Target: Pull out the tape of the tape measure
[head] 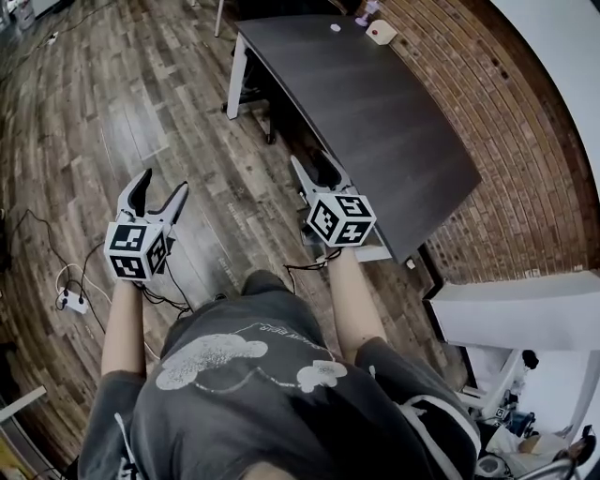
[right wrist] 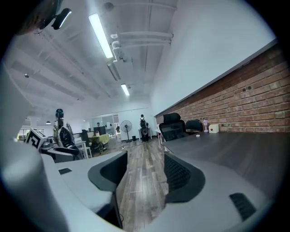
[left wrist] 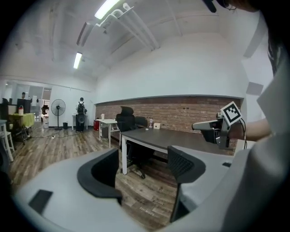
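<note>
A small cream squarish object (head: 381,32), possibly the tape measure, lies at the far end of the dark table (head: 375,122), close to the brick wall. It also shows as a cream object (left wrist: 157,126) in the left gripper view and as a cream object (right wrist: 213,128) in the right gripper view. My left gripper (head: 164,181) hovers over the wooden floor, open and empty. My right gripper (head: 314,167) is at the table's near edge, also open with nothing between its jaws. Both are far from the cream object.
A small white disc (head: 336,27) lies near the cream object. A black office chair (left wrist: 127,120) stands at the table's far side. A power strip with cables (head: 70,300) lies on the floor at left. A white shelf (head: 516,309) juts out at right, by the brick wall (head: 506,112).
</note>
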Available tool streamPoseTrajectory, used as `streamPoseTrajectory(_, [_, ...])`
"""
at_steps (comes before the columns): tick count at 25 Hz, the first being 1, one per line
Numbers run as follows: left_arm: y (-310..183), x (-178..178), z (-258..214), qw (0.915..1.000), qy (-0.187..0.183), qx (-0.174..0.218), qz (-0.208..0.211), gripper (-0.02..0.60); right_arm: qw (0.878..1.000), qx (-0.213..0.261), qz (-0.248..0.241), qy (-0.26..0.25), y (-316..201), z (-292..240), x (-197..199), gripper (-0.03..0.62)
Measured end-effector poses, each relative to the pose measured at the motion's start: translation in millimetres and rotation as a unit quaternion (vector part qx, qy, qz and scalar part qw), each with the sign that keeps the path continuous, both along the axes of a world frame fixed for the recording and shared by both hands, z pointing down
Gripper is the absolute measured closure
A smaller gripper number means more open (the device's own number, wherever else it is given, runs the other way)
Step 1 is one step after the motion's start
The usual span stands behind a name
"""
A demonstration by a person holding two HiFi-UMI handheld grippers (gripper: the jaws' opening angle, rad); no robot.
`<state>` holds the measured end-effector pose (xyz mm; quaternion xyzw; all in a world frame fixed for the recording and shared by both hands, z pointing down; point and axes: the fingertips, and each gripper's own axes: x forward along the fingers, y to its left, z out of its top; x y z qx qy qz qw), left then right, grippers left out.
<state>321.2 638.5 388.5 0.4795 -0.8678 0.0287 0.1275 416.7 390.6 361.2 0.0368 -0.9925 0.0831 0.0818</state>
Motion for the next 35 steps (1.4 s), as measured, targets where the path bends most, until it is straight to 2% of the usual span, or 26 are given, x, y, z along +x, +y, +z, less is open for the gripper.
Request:
streamPoseTrajectory(2, [2.5,-8.6,1.9,0.9999,0.006,0.010,-0.003,0.235,1.000,-0.005,-0.008,-0.001,1.4,0.1,-8.7,0.306])
streamPoseTrajectory(4, [3.5,-17.2,5.8,0.9998,0.010,0.013,-0.007,0.217,1.000,-0.008,-0.008,0.002,-3.2,2.6,-16.4,0.291])
streamPoseTrajectory(10, [-1.5,-60.3,18.5,0.9990,0.029,0.014,-0.030,0.206,1.000,-0.008,0.026,0.013,-41.3,14.6,-55.5,0.270])
streamPoseTrajectory(15, [-30.3,-116.8,13.4,0.9985,0.021,0.018,-0.047,0.206,0.999,-0.016,0.031,0.039,-89.5,30.9,-112.0,0.269])
streamPoseTrajectory(19, [-75.3,-166.4,13.4,0.9985,0.025,0.018,-0.046,0.206,0.998,-0.015,0.045,0.048,-139.2,40.3,-163.7,0.269])
streamPoseTrajectory(25, [-164.7,-242.8,26.0,0.9971,0.059,0.010,-0.047,0.206,0.995,-0.039,0.051,0.074,-227.9,64.2,-238.8,0.269])
streamPoseTrajectory(31, [-251.3,-316.7,17.9,0.9981,0.051,-0.006,-0.034,0.206,0.994,-0.043,0.057,0.079,-314.9,67.3,-308.6,0.269])
streamPoseTrajectory(35, [-298.9,-354.0,20.4,0.9984,0.048,-0.018,-0.022,0.206,0.994,-0.053,0.067,0.073,-357.2,70.1,-338.6,0.270])
